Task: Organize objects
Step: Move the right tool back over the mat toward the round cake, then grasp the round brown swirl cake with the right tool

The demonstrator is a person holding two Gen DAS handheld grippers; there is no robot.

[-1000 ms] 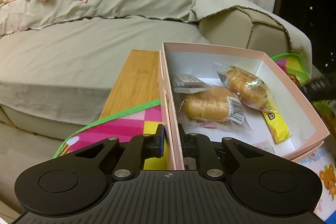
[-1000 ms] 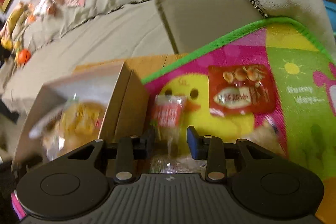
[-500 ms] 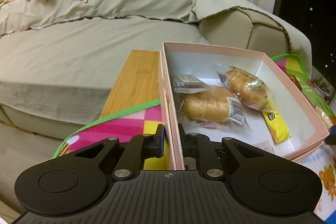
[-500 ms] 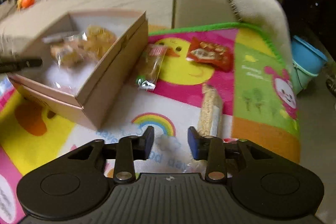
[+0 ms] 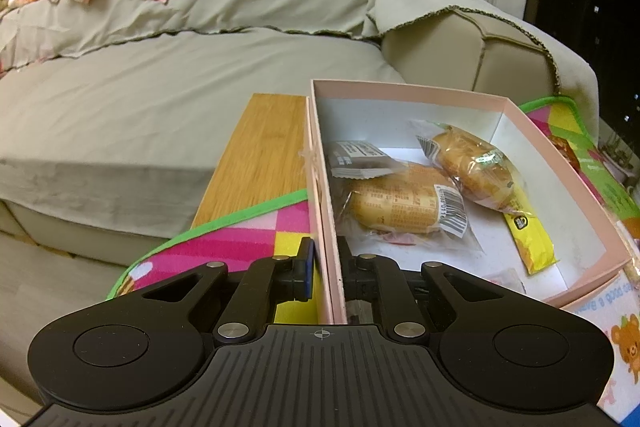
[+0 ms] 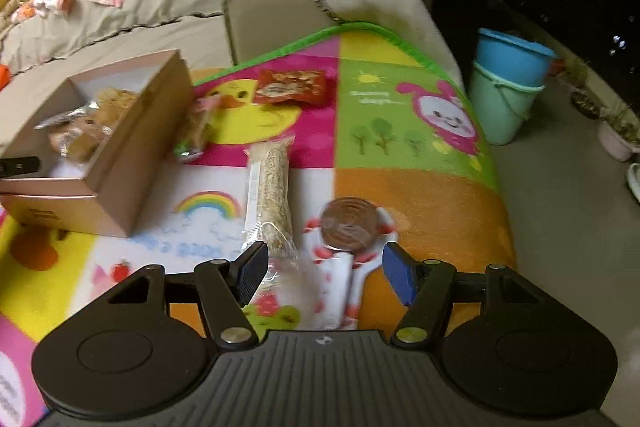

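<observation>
At the bottom centre of the left wrist view, the left gripper (image 5: 325,269) is clenched on the near left wall of the pink box (image 5: 420,91), one finger outside and one inside. Two wrapped buns (image 5: 394,205) and a yellow packet (image 5: 528,239) lie in the box, just beyond those fingers.

Low in the right wrist view, the right gripper (image 6: 325,273) hangs released over the colourful play mat (image 6: 400,99), grasping nothing. Its jaws have just been opening. Between its fingertips sits a round brown sweet in a strawberry-print wrapper (image 6: 349,225), possibly a lollipop, though blur hides the detail. A long sesame bar (image 6: 270,187) lies just left of it, and a red snack pack (image 6: 290,87) lies farther up the frame, with the box at middle left.

Compared with a second ago, the right view has swung off the box onto the open mat, while the left view is unchanged.
</observation>
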